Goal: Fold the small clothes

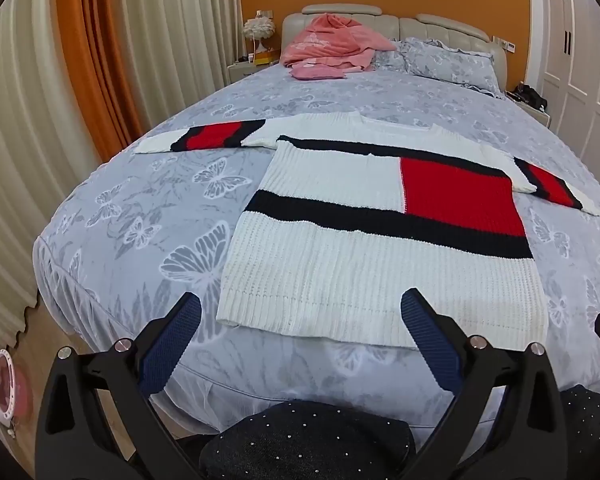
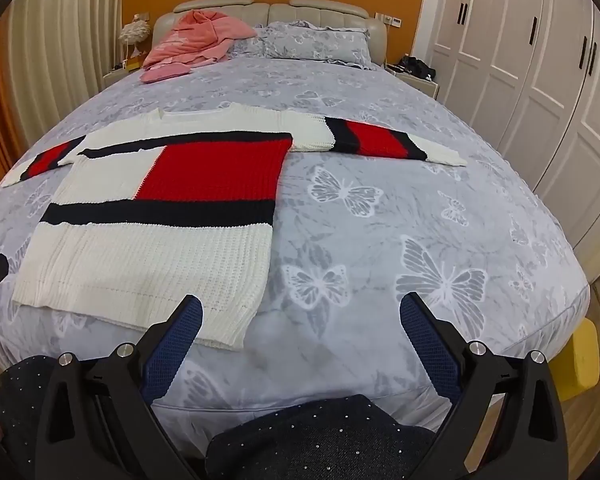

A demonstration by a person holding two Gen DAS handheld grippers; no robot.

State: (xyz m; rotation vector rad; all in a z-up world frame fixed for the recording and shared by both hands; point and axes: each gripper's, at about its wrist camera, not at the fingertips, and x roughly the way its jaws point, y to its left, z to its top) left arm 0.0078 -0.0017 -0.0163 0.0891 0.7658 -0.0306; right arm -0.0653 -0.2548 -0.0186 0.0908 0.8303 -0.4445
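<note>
Both claws hung released above the foot of the bed (image 1: 112, 216): my left gripper (image 1: 300, 312) had its blue textured pads spread over the sweater's (image 1: 340, 220) ribbed hem, while my right gripper (image 2: 300, 312) gaped over bare bedspread just beside the hem's right corner. That sweater lay flat near the foot edge, chunky white knit with navy bands and a red square, both sleeves stretched straight out. Beyond its right sleeve (image 2: 380, 140) the butterfly-print cover ran open toward the white wardrobe (image 2: 540, 80); beyond its left sleeve (image 1: 204, 138) were pleated curtains (image 1: 28, 120). Past the collar, a crumpled pink garment (image 1: 328, 44) hid part of the padded headboard. My dark studded clothing blocked each view's lower edge.
</note>
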